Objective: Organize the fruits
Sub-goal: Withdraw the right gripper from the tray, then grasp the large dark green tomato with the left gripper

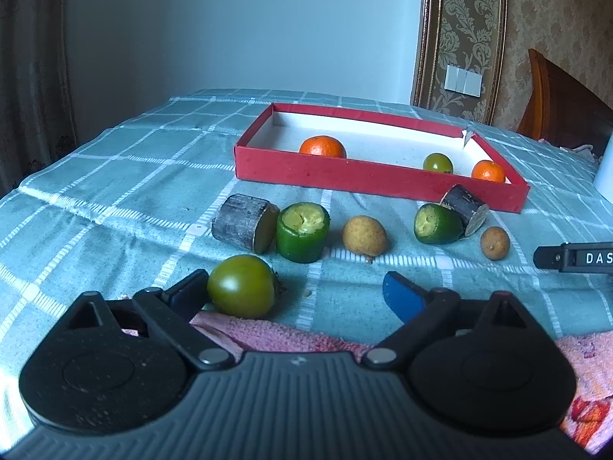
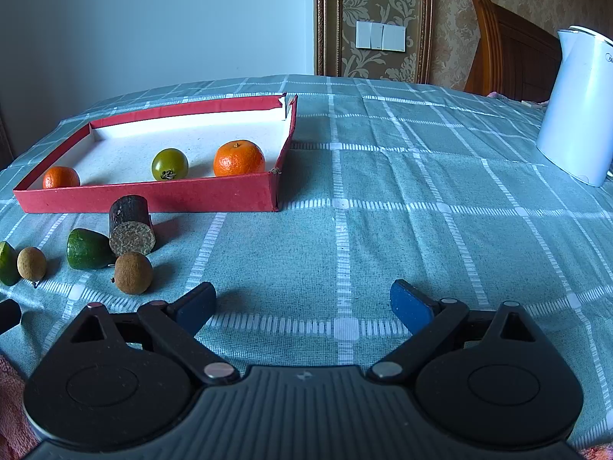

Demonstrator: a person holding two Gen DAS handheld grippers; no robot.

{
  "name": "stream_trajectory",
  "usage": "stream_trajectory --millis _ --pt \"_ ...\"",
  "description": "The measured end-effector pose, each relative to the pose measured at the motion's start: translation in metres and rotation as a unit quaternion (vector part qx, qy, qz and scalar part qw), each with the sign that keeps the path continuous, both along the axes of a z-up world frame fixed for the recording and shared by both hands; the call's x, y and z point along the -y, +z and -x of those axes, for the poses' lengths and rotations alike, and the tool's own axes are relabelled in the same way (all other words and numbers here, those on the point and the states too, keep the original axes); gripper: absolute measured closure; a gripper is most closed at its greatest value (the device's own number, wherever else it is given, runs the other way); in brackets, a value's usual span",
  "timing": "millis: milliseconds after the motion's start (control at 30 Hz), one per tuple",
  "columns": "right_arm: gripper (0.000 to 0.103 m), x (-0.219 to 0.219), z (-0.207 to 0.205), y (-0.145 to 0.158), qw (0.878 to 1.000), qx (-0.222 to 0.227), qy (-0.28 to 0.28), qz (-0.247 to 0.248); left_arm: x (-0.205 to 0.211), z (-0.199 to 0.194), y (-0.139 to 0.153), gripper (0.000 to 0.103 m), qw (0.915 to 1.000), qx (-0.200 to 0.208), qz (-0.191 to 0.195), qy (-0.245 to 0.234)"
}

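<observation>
The green tomato (image 1: 242,285) lies on the checked cloth (image 1: 115,176) against the left finger of the spread, empty left gripper (image 1: 297,291), so a lopsided closing could roll it away from the red box (image 1: 375,180), while the right gripper (image 2: 302,303) stands spread and empty.

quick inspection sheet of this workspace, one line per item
surface: checked teal tablecloth, pink towel at near edge
job's things: red box holds two oranges and a green tomato; a second green tomato, cut green pieces, dark stubs and brown fruits lie outside
clutter: white kettle
grippers: left gripper open, tomato by one finger; right gripper open, nothing between the fingers
cables: nothing seen
surroundings: wall switches, wooden headboard
</observation>
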State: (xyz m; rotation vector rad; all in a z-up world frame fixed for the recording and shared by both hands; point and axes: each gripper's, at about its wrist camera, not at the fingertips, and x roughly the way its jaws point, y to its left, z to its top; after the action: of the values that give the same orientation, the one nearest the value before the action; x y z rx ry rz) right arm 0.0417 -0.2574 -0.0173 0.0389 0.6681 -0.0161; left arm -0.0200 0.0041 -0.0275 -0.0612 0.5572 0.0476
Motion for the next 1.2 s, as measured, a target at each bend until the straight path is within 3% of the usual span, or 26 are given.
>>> stream_trajectory --millis 633,1200 --pt "0.005 0.000 0.000 0.000 1.000 0.000 0.000 0.000 -0.002 0.014 -0.001 0.031 0.9991 0.042 0.000 -0.006" --pt "0.004 0.000 0.000 0.000 1.000 0.000 0.000 0.000 -0.011 0.016 0.000 0.070 0.9990 0.045 -0.001 0.006"
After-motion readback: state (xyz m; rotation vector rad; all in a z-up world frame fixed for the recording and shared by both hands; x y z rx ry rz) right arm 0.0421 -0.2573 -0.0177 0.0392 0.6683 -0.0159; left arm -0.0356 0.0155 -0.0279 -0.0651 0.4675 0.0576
